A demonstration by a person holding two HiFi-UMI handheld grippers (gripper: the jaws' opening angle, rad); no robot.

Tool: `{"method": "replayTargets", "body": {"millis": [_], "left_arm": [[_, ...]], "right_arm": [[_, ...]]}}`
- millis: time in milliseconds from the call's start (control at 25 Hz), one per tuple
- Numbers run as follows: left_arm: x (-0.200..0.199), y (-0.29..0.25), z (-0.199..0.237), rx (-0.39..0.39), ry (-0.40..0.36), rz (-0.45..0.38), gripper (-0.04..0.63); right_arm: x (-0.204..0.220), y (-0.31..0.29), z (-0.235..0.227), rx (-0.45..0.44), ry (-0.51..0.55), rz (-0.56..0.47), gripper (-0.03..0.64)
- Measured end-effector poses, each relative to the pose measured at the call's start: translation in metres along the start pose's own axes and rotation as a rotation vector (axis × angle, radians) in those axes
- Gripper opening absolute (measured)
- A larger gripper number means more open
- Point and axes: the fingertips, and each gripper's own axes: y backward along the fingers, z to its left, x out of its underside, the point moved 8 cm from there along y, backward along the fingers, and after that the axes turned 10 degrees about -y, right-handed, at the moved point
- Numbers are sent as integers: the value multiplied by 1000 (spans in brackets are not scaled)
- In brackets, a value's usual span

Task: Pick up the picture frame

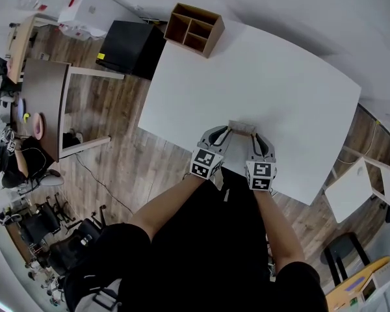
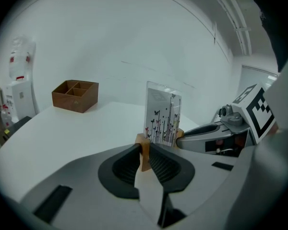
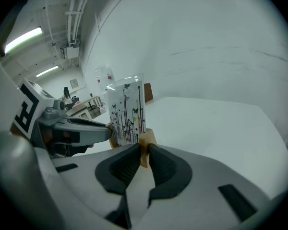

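The picture frame [image 1: 242,128], a clear butterfly-printed panel in a wooden base [image 2: 143,143], is upright near the front edge of the white table [image 1: 266,77], between my grippers. My left gripper [image 1: 216,140] is clamped on one end of the base, and my right gripper [image 3: 144,153] on the other.

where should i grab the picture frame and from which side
By the wooden base, one end block per gripper, coming in from the near edge of the table. The picture frame stands upright with a thin clear panel that offers little to pinch, while the blocks are solid and stick out at both ends. That is how the left gripper and right gripper hold it.
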Motion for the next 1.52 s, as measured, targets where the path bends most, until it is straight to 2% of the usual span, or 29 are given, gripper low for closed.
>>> {"method": "replayTargets", "body": {"millis": [240, 600, 800, 1000, 1080, 1200, 1520], "left_arm": [[-19, 34, -14, 0, 25, -47, 67], [-28, 124, -46, 49, -30, -114, 67], [-26, 185, -69, 43, -40, -138, 67], [-25, 240, -95, 54, -37, -205, 67], [-26, 259, -103, 57, -60, -222, 67], [-31, 284, -118, 55, -127, -260, 67], [-43, 328, -140, 70, -119, -322, 67]], "right_arm": [[-10, 37, 18, -4, -1, -61, 72], [7, 117, 77, 21, -52, -159, 71], [22, 167, 121, 59, -55, -201, 71], [33, 221, 159, 93, -43, -259, 71], [36, 239, 172, 103, -37, -281, 71], [41, 264, 185, 113, -31, -326, 71], [44, 310, 212, 121, -52, -406, 71]]}}
